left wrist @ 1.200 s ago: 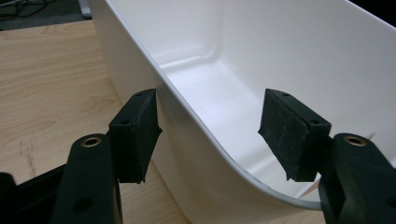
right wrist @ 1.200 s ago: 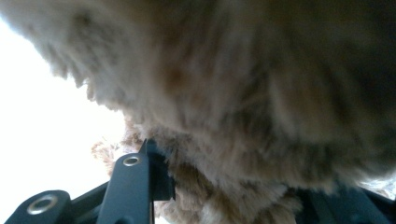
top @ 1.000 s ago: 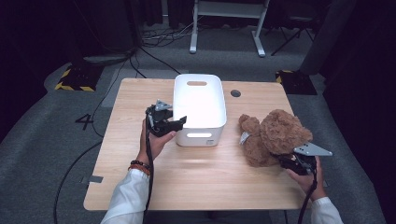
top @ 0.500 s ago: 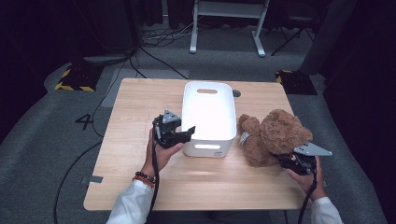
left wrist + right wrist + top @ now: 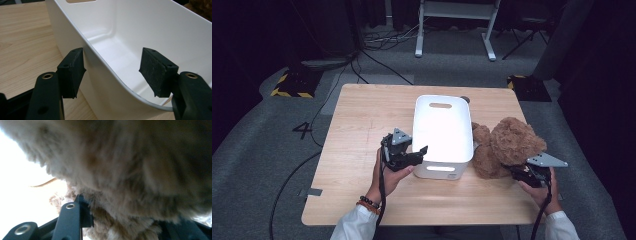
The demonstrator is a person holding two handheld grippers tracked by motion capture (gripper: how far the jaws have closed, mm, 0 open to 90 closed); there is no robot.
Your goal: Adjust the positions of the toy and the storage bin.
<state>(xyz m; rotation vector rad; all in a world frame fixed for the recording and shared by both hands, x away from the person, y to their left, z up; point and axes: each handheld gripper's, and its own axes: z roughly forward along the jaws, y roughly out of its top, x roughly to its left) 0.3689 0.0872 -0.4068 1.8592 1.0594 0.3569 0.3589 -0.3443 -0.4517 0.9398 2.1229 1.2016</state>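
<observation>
Step in hand, as I read it: positioning the white bin (image 5: 443,170) so that the teddy bear (image 5: 511,143) can go into it

- Bin is sitting mid-table (image 5: 362,125), long axis running far to near, its near end approaching the near edge; empty inside
- Left gripper (image 5: 422,150) is straddling the bin's wall at the near-left corner. In the left gripper view the outer pad (image 5: 73,70) is lying against the wall while the inner pad (image 5: 156,71) is standing clear of it, so the tongs are narrow but not clamping
- Right gripper (image 5: 515,173) is biting into the bear's fur from the near side and holding it; bear is resting on the table just beside the bin's right wall, towards the right edge

Versus the earlier frames: bin is now sitting nearer the near edge and closer to the bear; left hand has travelled with it from the left wall to the near corner. Right hand and bear are unchanged

Next move, judged: left tongs need withdrawing from the rim, or re-closing to steady the bin; right hand needs lifting the bear over the right wall and lowering it inside
</observation>
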